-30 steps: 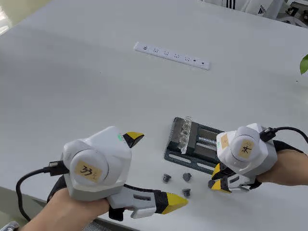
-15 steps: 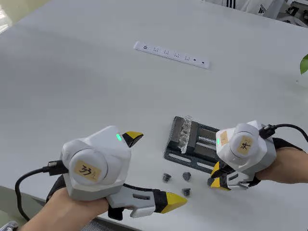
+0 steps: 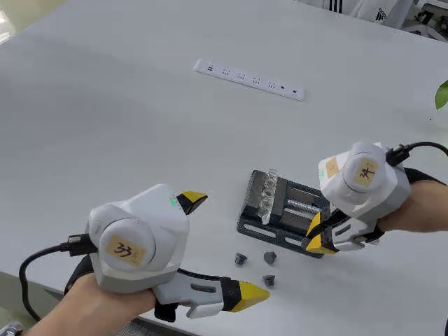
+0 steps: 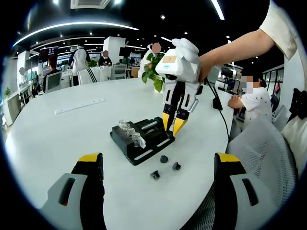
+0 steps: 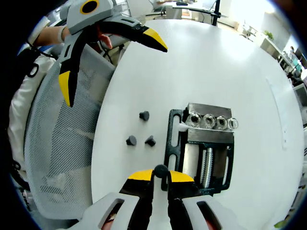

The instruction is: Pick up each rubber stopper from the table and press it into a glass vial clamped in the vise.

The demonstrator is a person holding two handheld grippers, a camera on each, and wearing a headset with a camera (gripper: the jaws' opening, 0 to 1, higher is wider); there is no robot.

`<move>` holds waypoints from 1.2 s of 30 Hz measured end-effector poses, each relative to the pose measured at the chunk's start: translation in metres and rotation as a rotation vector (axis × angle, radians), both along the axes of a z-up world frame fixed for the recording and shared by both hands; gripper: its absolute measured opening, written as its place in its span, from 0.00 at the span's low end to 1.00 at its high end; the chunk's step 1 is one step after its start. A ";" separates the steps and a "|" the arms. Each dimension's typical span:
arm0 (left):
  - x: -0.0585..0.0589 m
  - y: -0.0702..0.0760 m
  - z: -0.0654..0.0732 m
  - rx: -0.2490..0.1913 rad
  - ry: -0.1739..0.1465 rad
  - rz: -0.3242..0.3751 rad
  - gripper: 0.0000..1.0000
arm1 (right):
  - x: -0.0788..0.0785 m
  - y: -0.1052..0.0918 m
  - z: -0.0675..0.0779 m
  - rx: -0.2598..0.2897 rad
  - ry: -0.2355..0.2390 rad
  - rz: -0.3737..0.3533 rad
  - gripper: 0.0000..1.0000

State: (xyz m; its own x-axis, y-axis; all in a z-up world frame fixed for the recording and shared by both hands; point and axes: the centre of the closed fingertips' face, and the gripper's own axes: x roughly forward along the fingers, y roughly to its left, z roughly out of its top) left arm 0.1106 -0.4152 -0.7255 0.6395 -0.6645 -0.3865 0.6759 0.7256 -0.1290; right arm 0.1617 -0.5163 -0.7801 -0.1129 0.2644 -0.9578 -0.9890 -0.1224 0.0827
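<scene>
The left gripper sits low and close to the person's body with its jaws spread wide, and the left hand grasps it from behind. The right gripper points downward. Its jaws are drawn together and pinch a rubber stopper at their tips.

Three small dark stoppers lay on the desk beside the black vise, which held four clear vials upright. The right tongs pinched another stopper.
</scene>
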 end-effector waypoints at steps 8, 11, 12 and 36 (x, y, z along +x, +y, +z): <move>0.003 0.000 0.000 0.000 -0.001 -0.004 0.96 | 0.025 0.020 0.024 0.035 -0.014 0.008 0.05; 0.004 0.000 -0.001 0.001 0.000 -0.006 0.96 | 0.037 0.025 0.031 0.033 -0.026 0.012 0.05; 0.004 0.000 -0.001 0.001 0.000 -0.005 0.96 | 0.039 0.026 0.033 0.031 -0.028 0.015 0.05; 0.011 -0.002 -0.008 -0.006 0.022 -0.010 0.96 | 0.090 0.060 0.056 0.029 -0.030 0.023 0.05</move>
